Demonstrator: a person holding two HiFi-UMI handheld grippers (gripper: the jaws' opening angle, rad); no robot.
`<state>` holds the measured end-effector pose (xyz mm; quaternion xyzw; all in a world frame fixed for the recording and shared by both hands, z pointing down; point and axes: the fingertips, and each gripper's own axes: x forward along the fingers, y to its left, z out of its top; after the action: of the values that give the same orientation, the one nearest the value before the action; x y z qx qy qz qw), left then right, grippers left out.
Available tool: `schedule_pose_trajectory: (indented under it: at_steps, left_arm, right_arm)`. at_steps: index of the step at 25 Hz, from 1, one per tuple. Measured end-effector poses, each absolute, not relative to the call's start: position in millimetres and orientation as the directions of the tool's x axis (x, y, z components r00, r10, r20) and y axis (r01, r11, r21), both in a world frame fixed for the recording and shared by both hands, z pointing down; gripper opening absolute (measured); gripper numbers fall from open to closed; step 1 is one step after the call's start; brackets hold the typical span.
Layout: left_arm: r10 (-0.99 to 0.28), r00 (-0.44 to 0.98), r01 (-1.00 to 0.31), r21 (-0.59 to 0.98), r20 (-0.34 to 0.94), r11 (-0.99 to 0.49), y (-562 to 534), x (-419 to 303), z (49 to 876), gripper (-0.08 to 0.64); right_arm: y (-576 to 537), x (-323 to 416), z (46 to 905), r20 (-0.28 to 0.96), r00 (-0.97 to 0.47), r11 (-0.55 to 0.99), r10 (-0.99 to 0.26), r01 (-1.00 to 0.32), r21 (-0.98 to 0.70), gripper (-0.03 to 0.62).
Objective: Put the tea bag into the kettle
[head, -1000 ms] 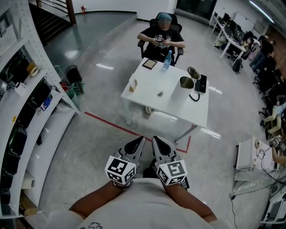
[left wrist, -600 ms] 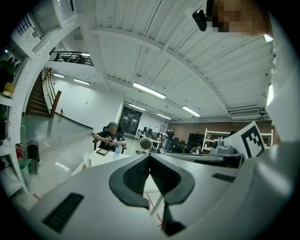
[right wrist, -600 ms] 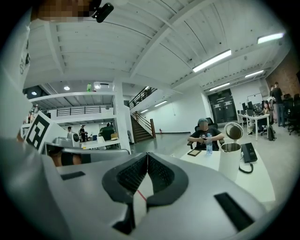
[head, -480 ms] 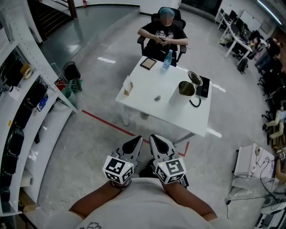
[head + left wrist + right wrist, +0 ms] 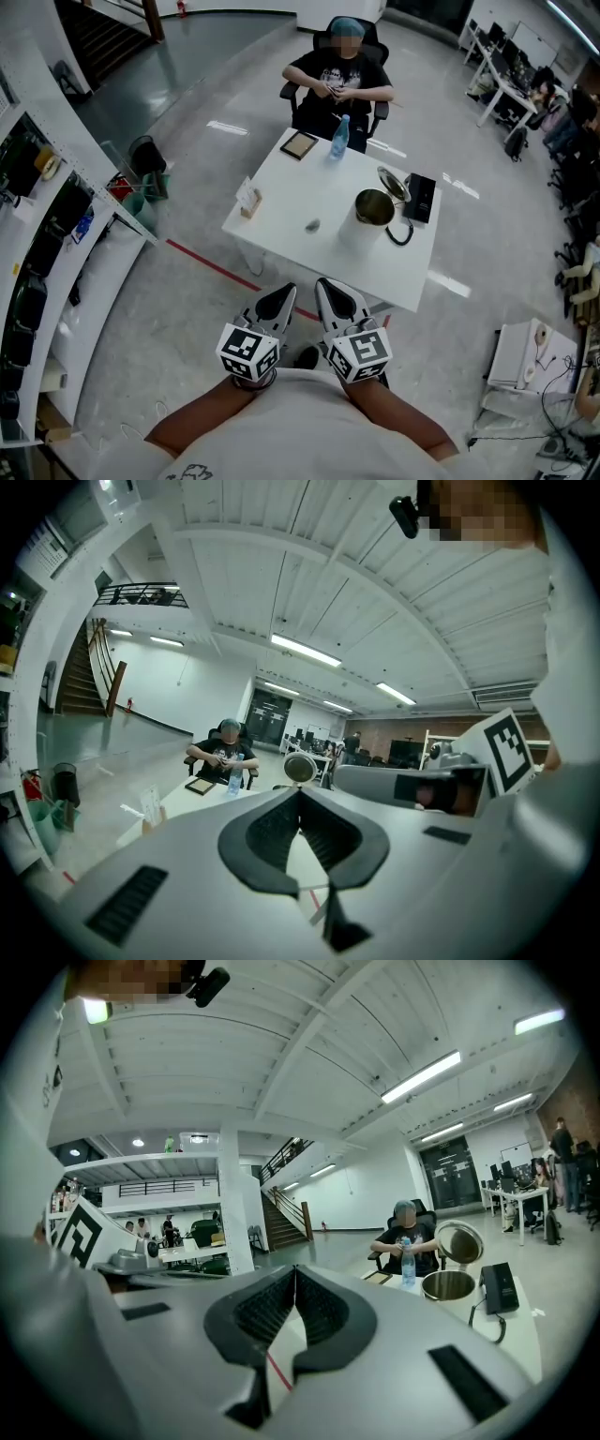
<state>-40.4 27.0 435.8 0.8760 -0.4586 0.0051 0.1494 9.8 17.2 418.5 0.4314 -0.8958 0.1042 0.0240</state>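
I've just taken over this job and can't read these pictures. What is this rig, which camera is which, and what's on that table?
There is no robot arm here. Someone holds a two-jaw gripper in each hand. The head view looks steeply down from that person's head onto the left gripper and the right gripper. The other two pictures come from cameras riding on the grippers, each looking along its own jaws. Both pairs of jaws are together with nothing between them. Ahead stands a white table with a kettle, lid open, a small thing that may be the tea bag, and a water bottle. A seated person is behind it.
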Motion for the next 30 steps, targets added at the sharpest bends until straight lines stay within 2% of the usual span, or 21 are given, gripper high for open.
schedule_pose_trajectory:
  at_steps: [13,30]
  left_arm:
    - [-0.782,0.612,-0.778,0.262,0.113,-0.571,-17.6,4.9,422.7,0.009]
    - [-0.659,0.741,-0.663,0.298,0.131,-0.686,-90.4,47.8,442.0,0.009]
  right_arm:
    - [-17.8,51.3,418.0,0.133,-0.622,0.602,-0.772,-0.782,-0.161,0.012]
    - [-83.8,77.1,434.6,0.174,-0.52,0.498,-0.836,-0.853,-0.156,0.012]
